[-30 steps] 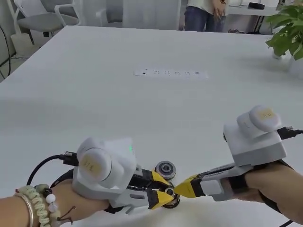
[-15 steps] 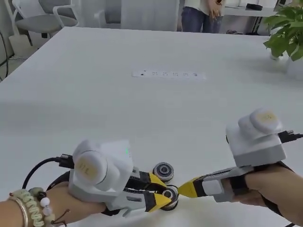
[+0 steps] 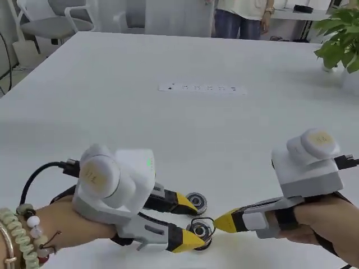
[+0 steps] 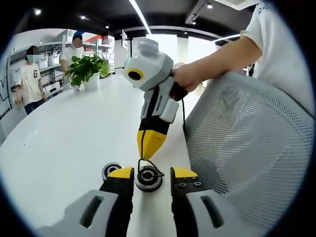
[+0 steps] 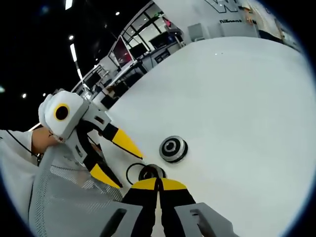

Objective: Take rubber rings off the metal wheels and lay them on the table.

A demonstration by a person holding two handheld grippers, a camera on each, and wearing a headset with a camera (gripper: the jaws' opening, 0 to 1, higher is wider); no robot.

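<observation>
Our left gripper (image 3: 189, 220) has spread wider than a moment ago, jaws now straddling the wheel (image 3: 200, 228) on the table (image 3: 168, 129). Right gripper (image 3: 216, 223) stays pinched on the ring (image 5: 128, 173), looped half off.

Silver-black wheels (image 3: 196, 200); black rubber ring (image 5: 127, 174); yellow-tipped hand-held grippers (image 3: 196, 223) (image 3: 217, 224).

Left gripper (image 3: 190, 222) and right gripper (image 3: 223, 222): white housings, black jaws tipped yellow. A black cable (image 3: 39, 176) trails the left; beaded bracelets (image 3: 22, 231), I think, on that wrist.
</observation>
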